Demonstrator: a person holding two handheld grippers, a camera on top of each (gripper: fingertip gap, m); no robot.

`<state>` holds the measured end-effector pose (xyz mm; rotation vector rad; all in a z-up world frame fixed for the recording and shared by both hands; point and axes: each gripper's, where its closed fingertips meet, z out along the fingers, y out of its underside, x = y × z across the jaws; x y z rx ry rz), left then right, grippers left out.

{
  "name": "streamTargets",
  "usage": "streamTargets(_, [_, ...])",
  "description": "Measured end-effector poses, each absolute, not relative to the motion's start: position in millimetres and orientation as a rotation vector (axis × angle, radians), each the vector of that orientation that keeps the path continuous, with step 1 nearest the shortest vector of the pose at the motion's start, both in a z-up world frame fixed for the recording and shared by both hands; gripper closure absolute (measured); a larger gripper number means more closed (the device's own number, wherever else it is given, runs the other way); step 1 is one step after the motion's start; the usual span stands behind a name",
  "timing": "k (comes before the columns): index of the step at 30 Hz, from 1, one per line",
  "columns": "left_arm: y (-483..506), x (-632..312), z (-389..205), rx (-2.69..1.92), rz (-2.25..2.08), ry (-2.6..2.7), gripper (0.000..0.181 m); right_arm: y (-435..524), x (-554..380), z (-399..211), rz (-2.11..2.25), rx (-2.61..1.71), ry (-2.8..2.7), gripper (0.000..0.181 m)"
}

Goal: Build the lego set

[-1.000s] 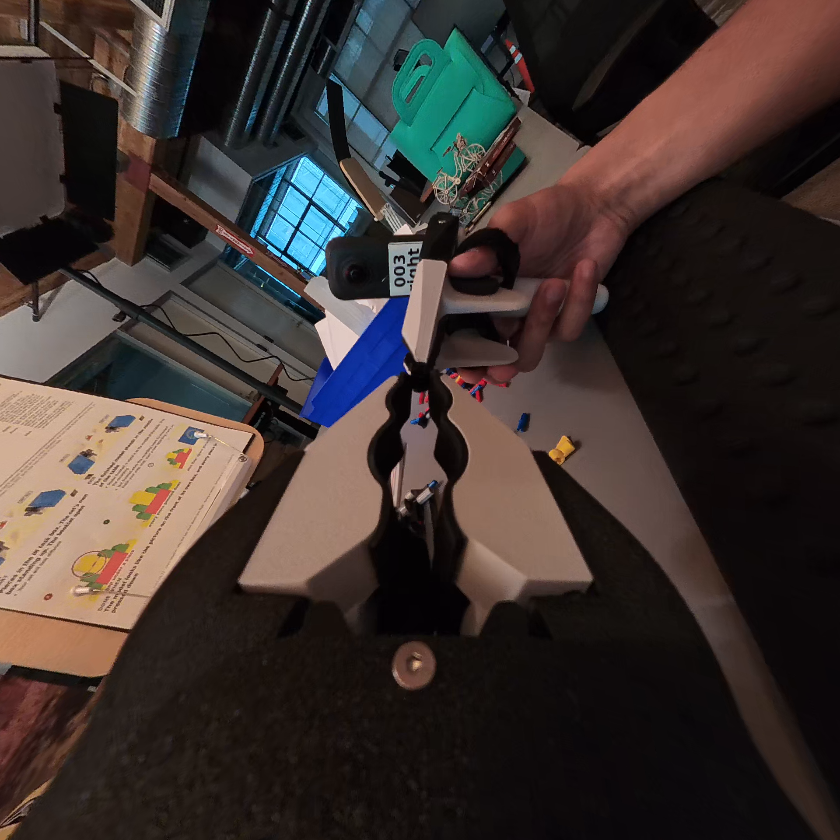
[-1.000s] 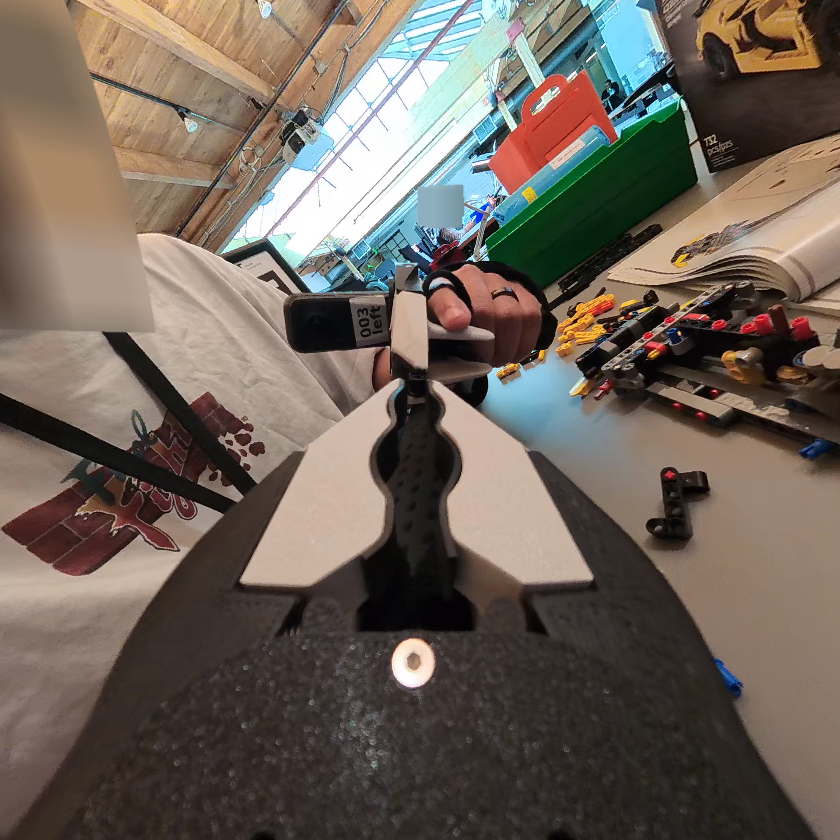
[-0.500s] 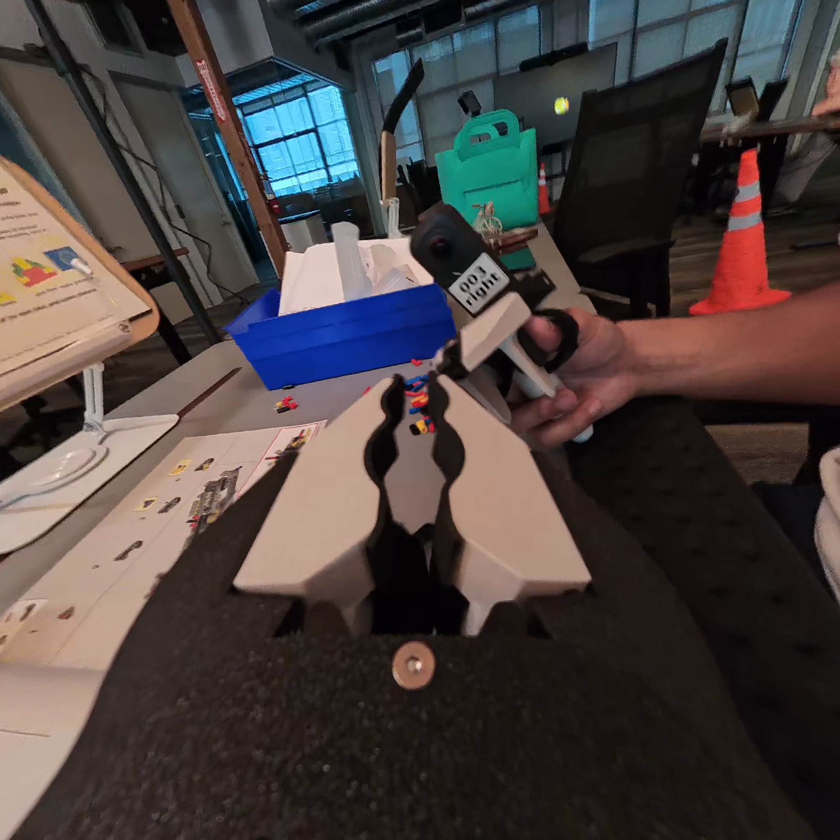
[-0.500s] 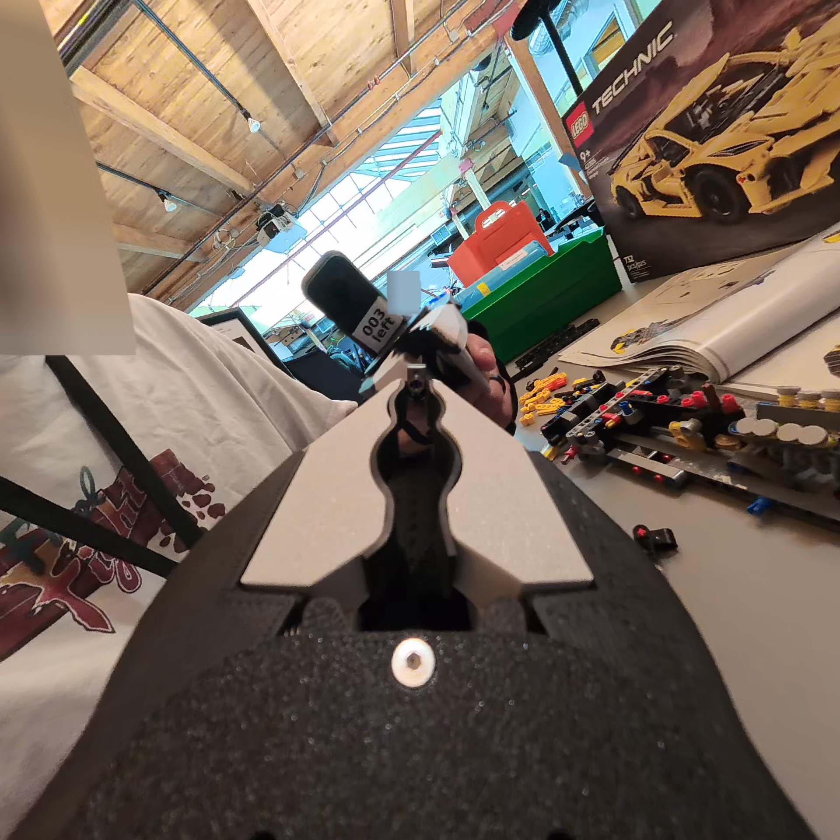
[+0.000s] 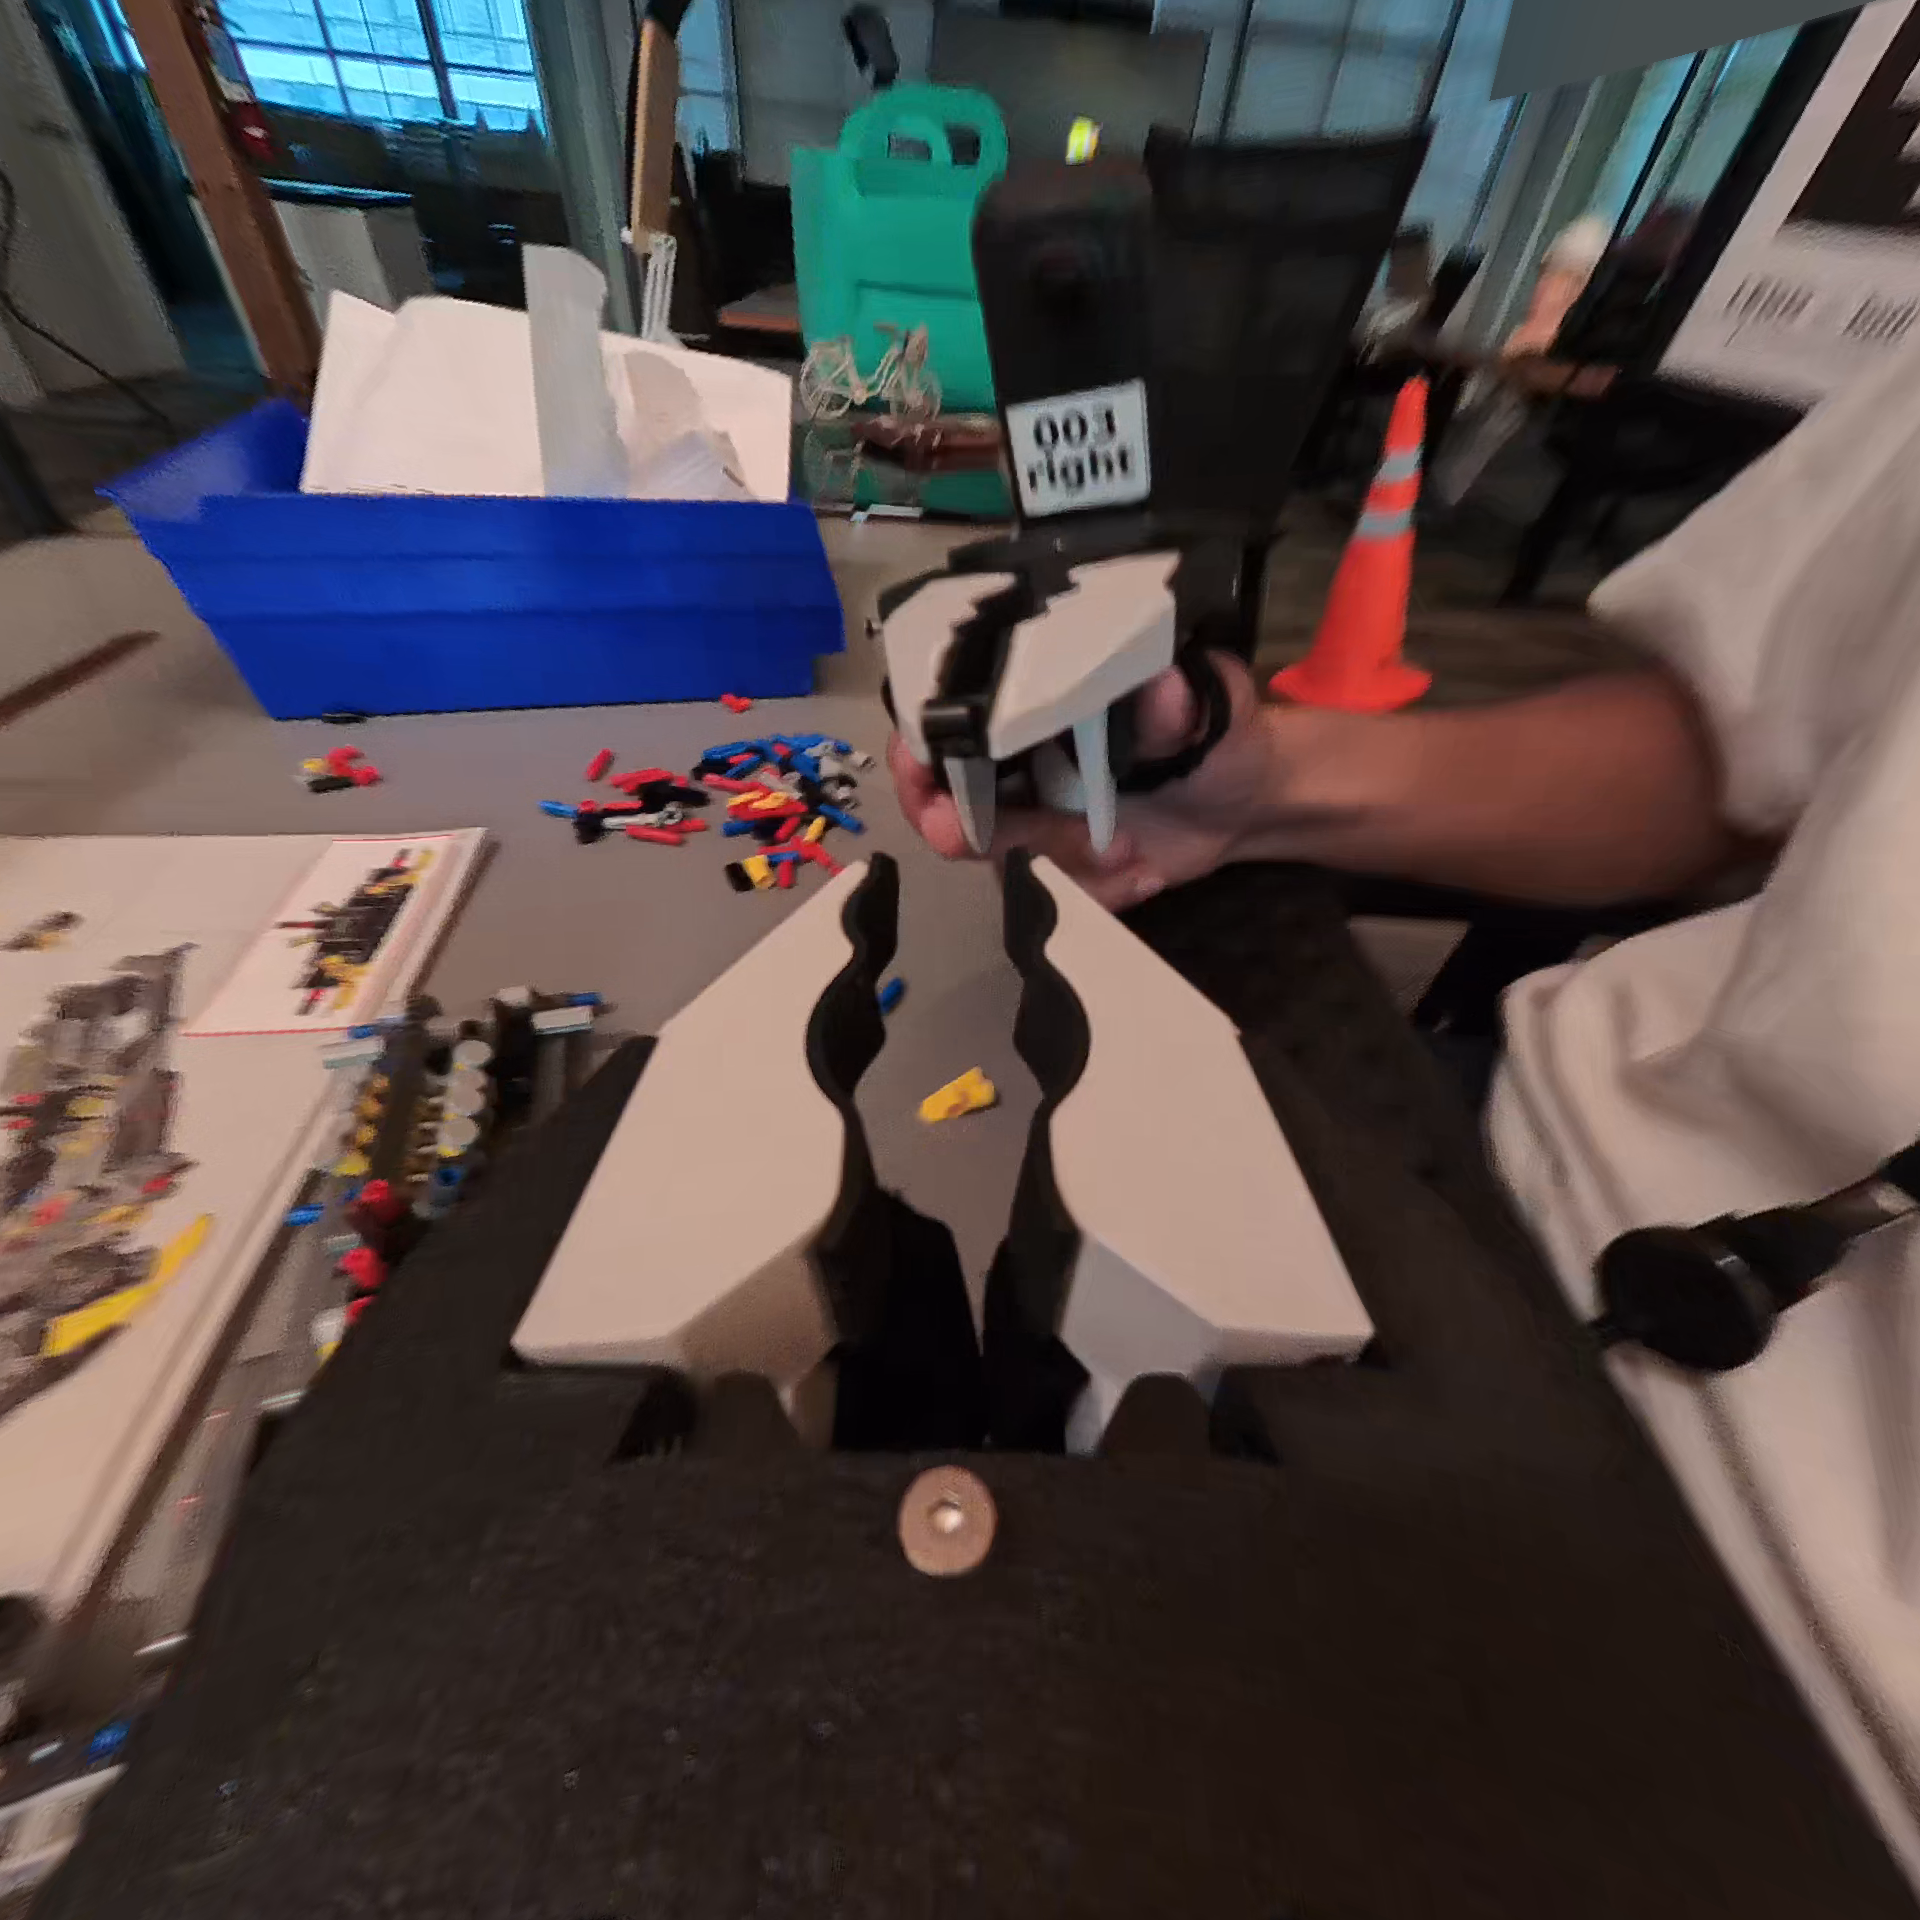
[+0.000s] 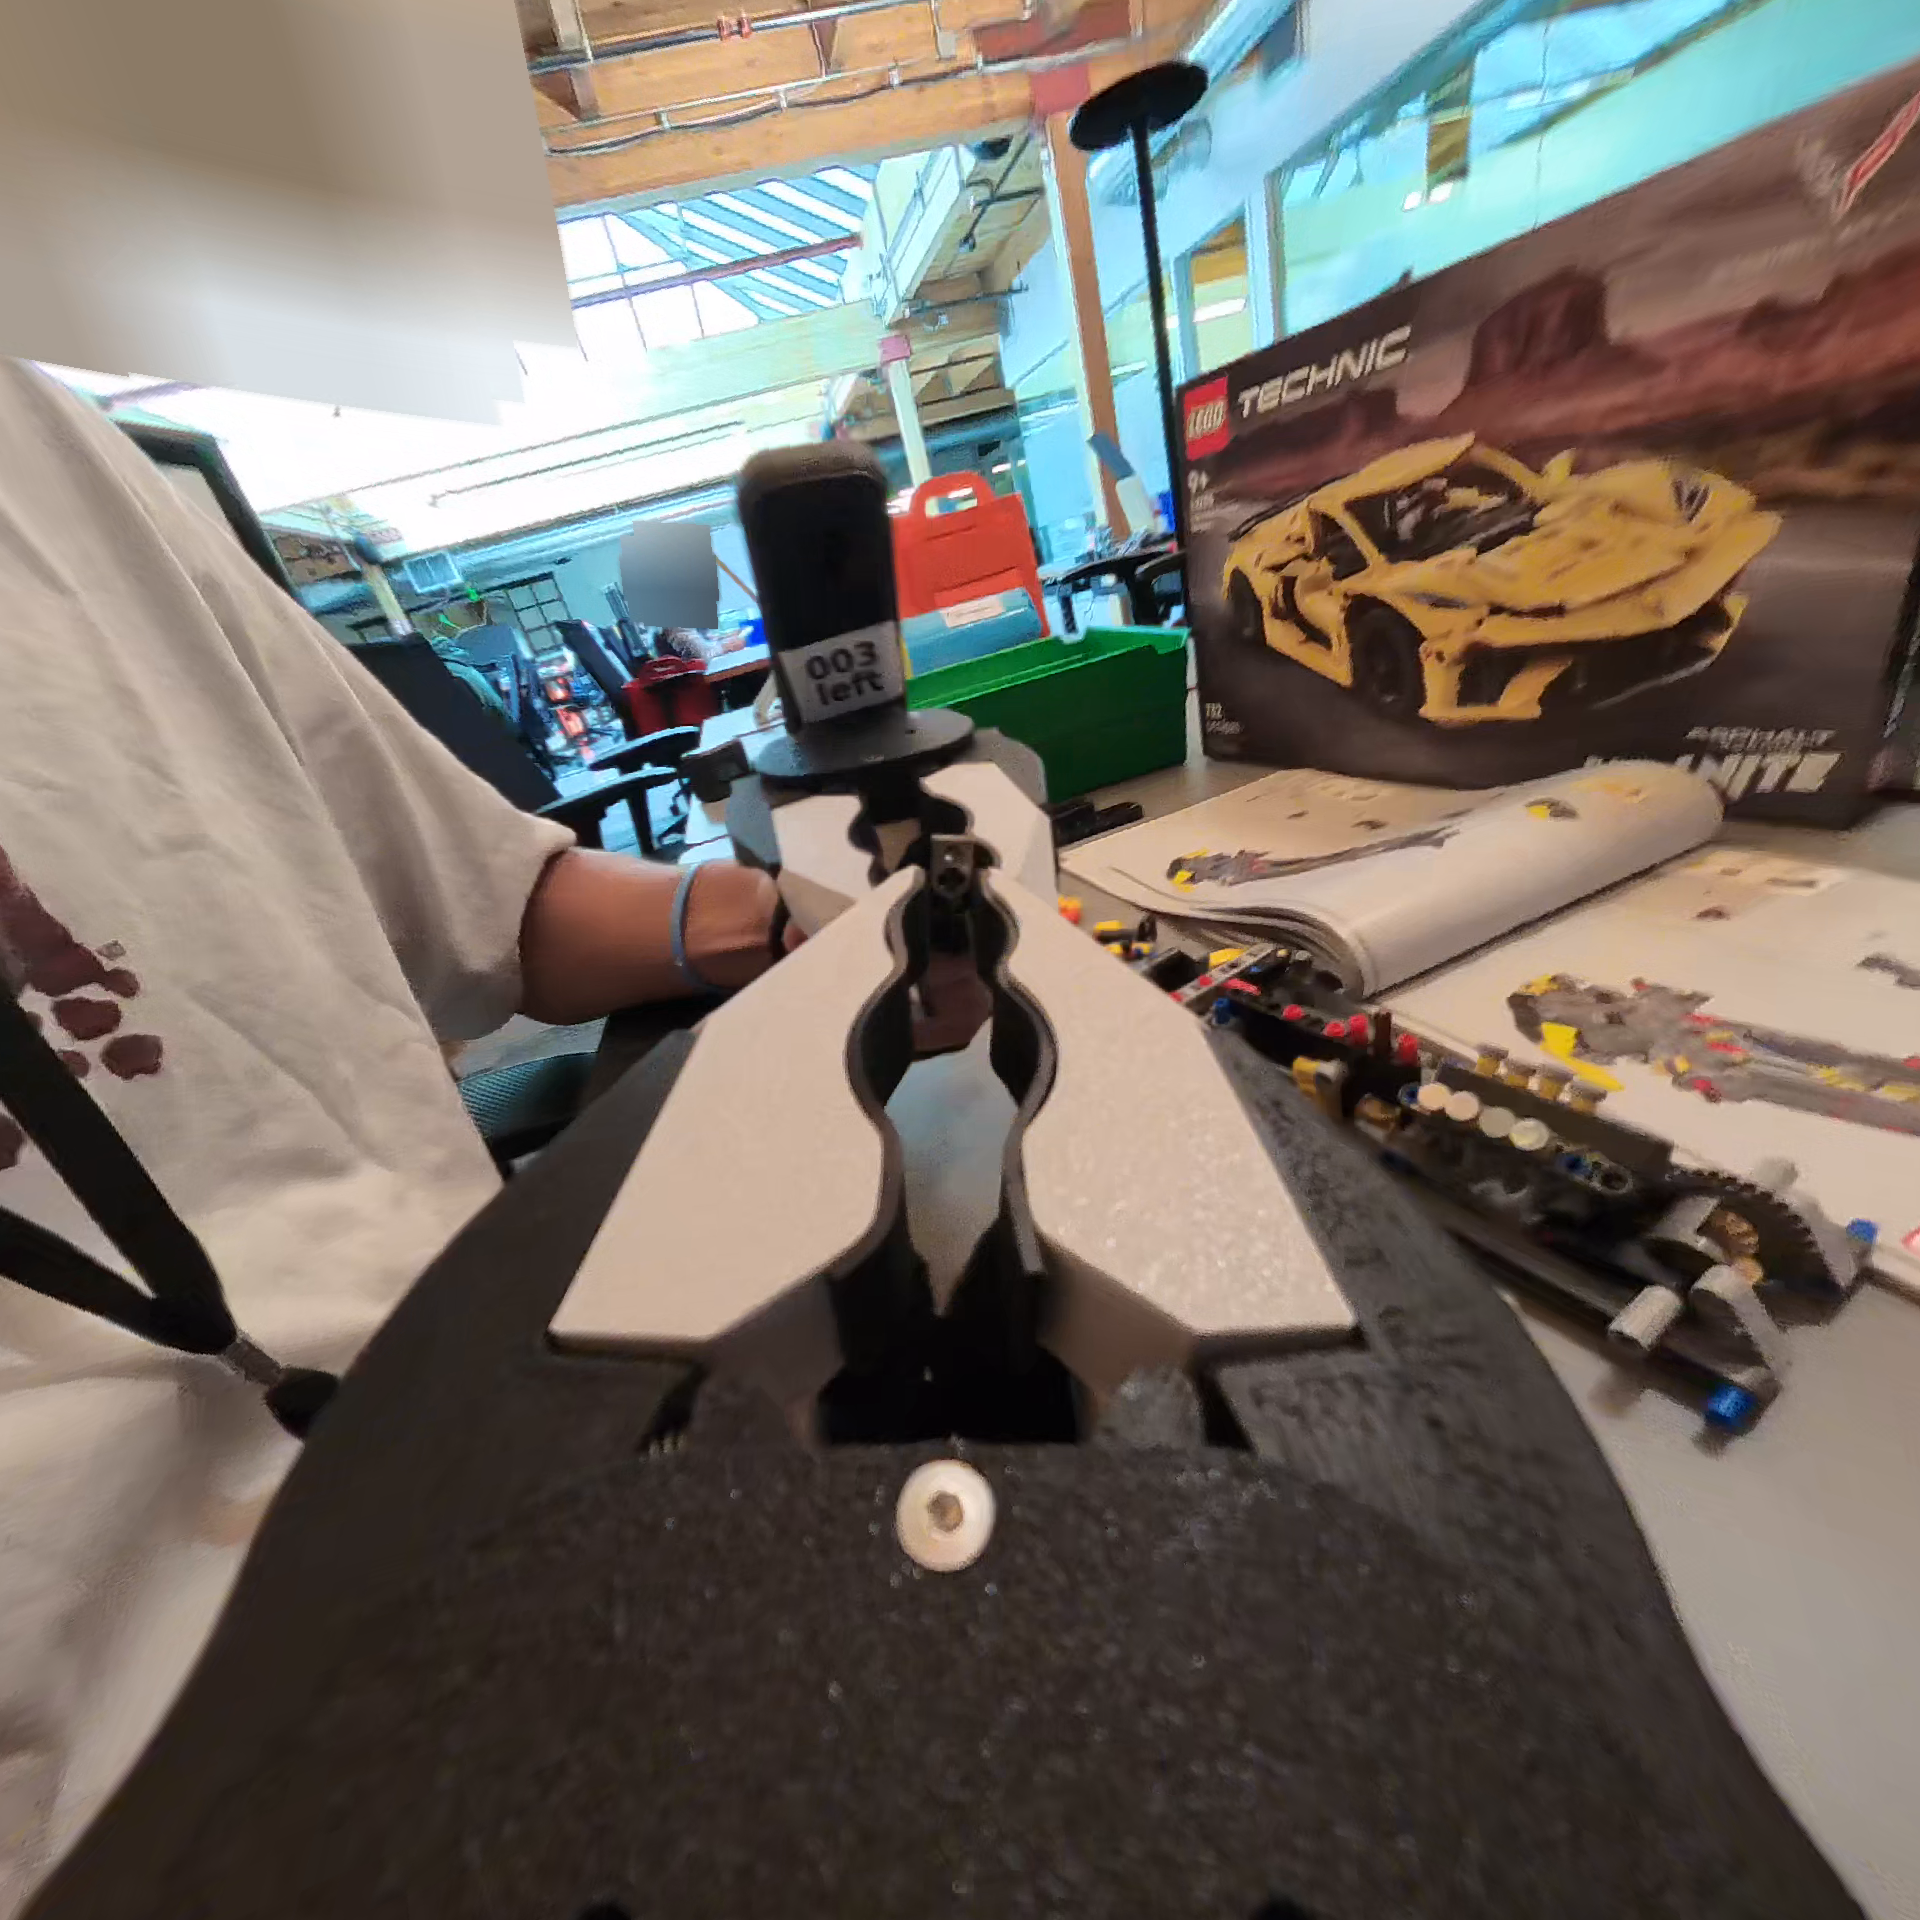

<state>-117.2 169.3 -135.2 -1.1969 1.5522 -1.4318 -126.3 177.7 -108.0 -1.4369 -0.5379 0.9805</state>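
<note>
My left gripper (image 5: 951,881) is open and empty, held low over the grey table (image 5: 582,914). A small yellow piece (image 5: 956,1096) lies on the table in the gap between its fingers. My right gripper (image 6: 954,883) is shut on a small black lego piece (image 6: 951,864) at its tips. It faces the left gripper and shows in the left wrist view (image 5: 951,717), just beyond the left fingertips. The partly built lego chassis (image 6: 1507,1143) lies to the right in the right wrist view and at the left in the left wrist view (image 5: 447,1101).
An open instruction booklet (image 6: 1403,883) lies behind the chassis, with the lego box (image 6: 1558,571) and a green bin (image 6: 1070,696) beyond. A pile of loose pieces (image 5: 748,790) lies before a blue bin (image 5: 499,603). An orange cone (image 5: 1371,582) stands off the table. Both grippers' tips are close together, under 4 cm apart.
Both grippers have swung from a steep tilt down to level over the table. The left gripper's jaws have opened wider and drawn back from the right gripper, which keeps the black piece.
</note>
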Motion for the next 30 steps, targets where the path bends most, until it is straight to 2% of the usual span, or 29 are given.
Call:
streamTargets(2, [169, -117, -141, -1.161, -1.317, 1.598, 0.164, 180, -125, -114, 0.968, -1.47, -0.541, 0.176])
streamTargets(11, [174, -127, -143, -1.142, -1.302, 1.676, 0.166, 178, -136, -134, 0.904, -1.56, -0.657, 0.175])
streamTargets(14, [166, -130, -148, -1.106, -1.301, 1.733, 0.174, 175, -138, -140, 0.904, -1.582, -0.698, 0.175])
streamTargets(19, [156, -135, -156, -1.078, -1.301, 1.823, 0.164, 167, -140, -149, 0.926, -1.622, -0.782, 0.175])
streamTargets(25, [155, -138, -157, -1.077, -1.315, 1.838, 0.17, 164, -143, -153, 0.933, -1.631, -0.817, 0.175])
streamTargets(30, [156, -137, -159, -1.1, -1.327, 1.84, 0.163, 162, -145, -161, 0.906, -1.657, -0.86, 0.175])
